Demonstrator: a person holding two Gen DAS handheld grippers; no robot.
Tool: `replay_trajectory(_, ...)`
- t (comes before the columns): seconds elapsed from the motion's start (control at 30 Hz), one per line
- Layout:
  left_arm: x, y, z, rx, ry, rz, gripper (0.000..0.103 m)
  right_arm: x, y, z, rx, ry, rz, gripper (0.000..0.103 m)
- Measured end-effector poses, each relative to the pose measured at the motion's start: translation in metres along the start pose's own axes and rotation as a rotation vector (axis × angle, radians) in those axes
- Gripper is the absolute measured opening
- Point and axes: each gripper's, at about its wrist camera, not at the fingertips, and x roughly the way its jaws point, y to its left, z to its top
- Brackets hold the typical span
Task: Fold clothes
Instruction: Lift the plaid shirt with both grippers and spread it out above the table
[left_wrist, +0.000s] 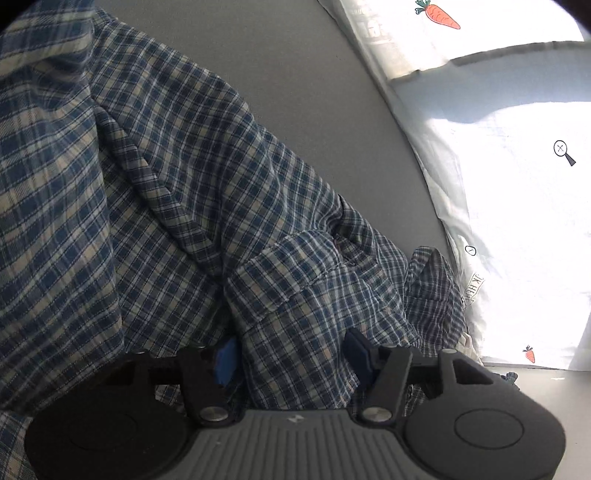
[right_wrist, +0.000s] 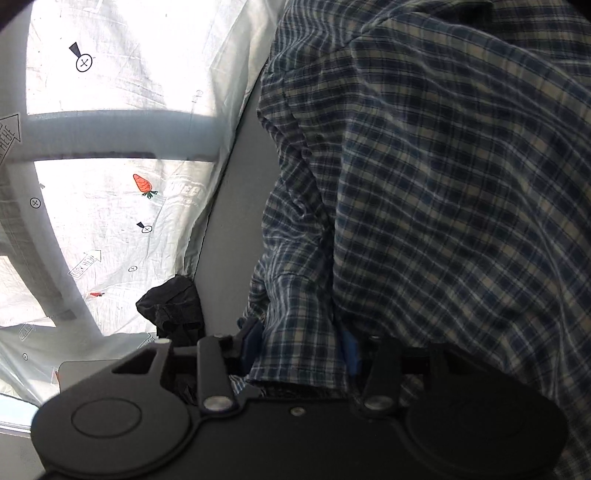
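Note:
A blue and cream plaid shirt (left_wrist: 155, 177) fills most of the left wrist view and hangs in folds over a grey surface (left_wrist: 295, 74). My left gripper (left_wrist: 291, 354) is shut on a bunched part of this shirt, with cloth between its blue pads (left_wrist: 225, 360). In the right wrist view the same plaid shirt (right_wrist: 443, 184) drapes down the right side. My right gripper (right_wrist: 301, 350) is shut on a hem of it, its blue pads (right_wrist: 253, 347) pressed against the fabric.
A white sheet printed with carrots (left_wrist: 517, 221) lies along the right of the grey surface, sunlit. In the right wrist view the same sheet (right_wrist: 110, 184) is at left, crossed by shadow bars. A dark crumpled garment (right_wrist: 173, 306) sits at its edge.

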Motion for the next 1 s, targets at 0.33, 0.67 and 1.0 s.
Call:
replay_trajectory(0.33,0.009,-0.045,0.110,0.091,-0.231,-0.064,0.005,0.062,0.067,0.075,-0.029,-0.070,0.210,0.005)
replay_trajectory(0.67,0.047,-0.087,0.201,0.154,-0.280,-0.049,0.008,0.139,0.114,0.179,-0.035,-0.217,0.265,0.005)
replay_trajectory(1.0,0.051,-0.107,0.221,0.244,-0.324,0.001,0.074,0.105,0.146,0.170,-0.343,-0.242,-0.035,0.086)
